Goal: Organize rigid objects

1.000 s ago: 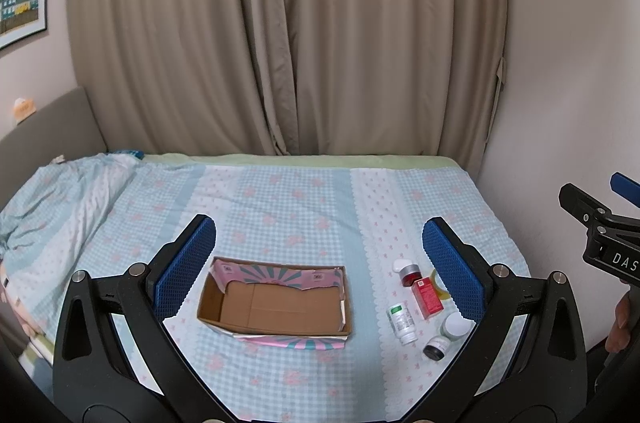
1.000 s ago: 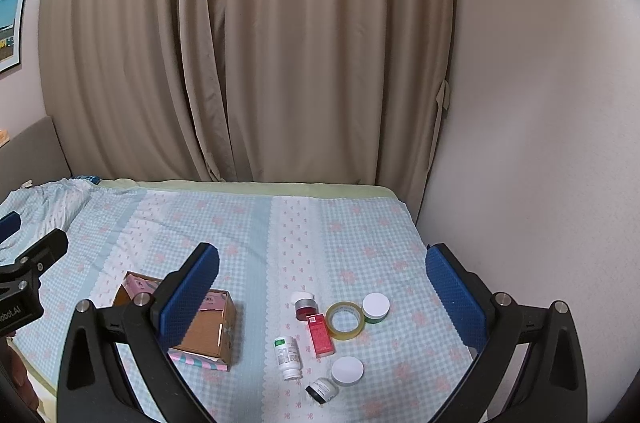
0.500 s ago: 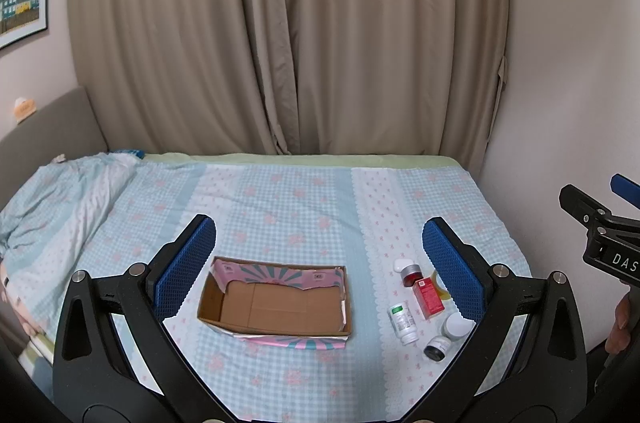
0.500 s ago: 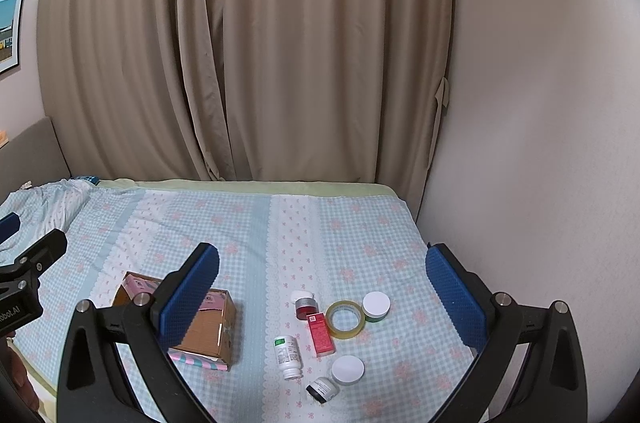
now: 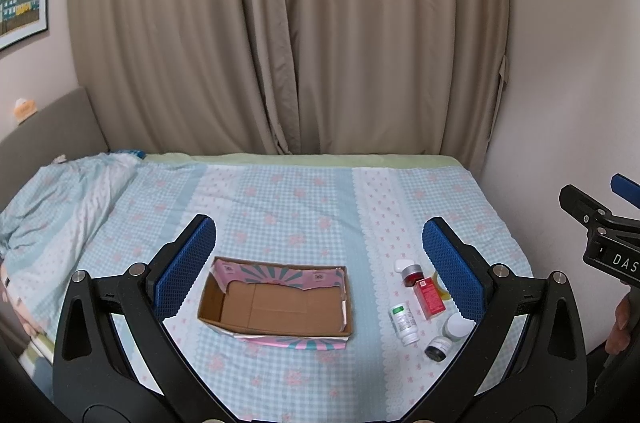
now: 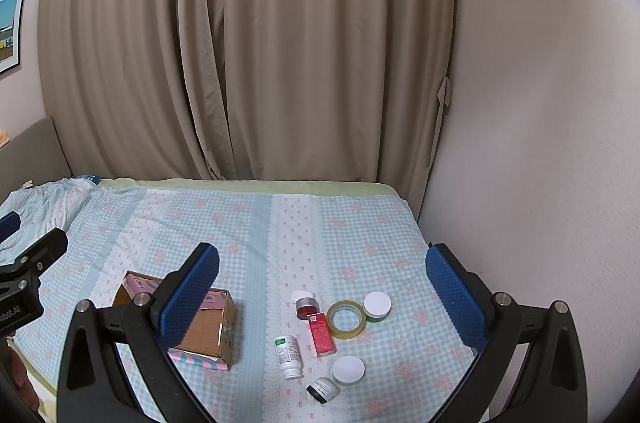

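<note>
Bottle (image 6: 289, 356), red carton (image 6: 321, 333), tape (image 6: 346, 318), jars (image 6: 349, 369) lying clustered on bed (image 6: 248, 223), right of box (image 5: 276, 303). Likely light, stiff, slick; gripping across sides. Left tongs (image 5: 320, 263), right tongs (image 6: 322, 287) gaping wide, holding nothing.

Blue-checked bedspread (image 6: 360, 223), red carton (image 6: 321, 333), yellow tape ring (image 6: 346, 319), beige curtains (image 6: 240, 43).
</note>
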The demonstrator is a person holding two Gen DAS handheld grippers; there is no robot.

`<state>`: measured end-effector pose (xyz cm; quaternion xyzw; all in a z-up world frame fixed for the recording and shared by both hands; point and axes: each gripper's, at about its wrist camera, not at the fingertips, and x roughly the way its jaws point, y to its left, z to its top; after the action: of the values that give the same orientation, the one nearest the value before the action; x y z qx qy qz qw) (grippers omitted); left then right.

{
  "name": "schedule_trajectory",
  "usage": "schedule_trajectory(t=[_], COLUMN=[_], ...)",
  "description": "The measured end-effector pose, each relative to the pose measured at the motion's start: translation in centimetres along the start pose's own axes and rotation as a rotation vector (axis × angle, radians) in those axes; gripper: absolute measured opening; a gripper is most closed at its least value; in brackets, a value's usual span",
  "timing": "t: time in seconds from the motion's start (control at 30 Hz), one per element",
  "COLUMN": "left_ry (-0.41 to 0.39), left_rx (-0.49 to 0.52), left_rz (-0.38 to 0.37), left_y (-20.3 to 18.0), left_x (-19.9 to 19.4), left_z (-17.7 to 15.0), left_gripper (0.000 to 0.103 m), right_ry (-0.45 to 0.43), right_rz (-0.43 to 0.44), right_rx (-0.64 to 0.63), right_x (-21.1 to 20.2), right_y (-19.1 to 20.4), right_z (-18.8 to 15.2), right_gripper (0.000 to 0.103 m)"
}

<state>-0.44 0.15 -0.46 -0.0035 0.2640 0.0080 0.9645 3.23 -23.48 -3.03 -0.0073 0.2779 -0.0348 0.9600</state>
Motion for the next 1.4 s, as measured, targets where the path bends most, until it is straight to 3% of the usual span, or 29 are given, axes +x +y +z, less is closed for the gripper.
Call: schedule_trajectory(t=[0.83,1.17,1.4], left_ry=[0.019,0.149,0.326], left_rx=[-0.003,-0.05,-0.049], left_rz=[0.004,-0.002,-0.035], left_y=[-0.7,-3.9,-9.0], left_x=[0.8,6.0,14.1], left_z=[0.4,-1.4,-7.3], left_gripper=[0.103,0.103,0.102], right_ry=[0.018,0.029,0.125], right_rz=[0.002,0.042,0.0], right_rx=[-0.012,0.004,-0.063], right_x=[-0.2,1.6,9.4], right_y=[0.1,-2.6,-6.0], right_z=[0.0,0.2,-3.6], right_gripper=[0.103,0.103,0.103])
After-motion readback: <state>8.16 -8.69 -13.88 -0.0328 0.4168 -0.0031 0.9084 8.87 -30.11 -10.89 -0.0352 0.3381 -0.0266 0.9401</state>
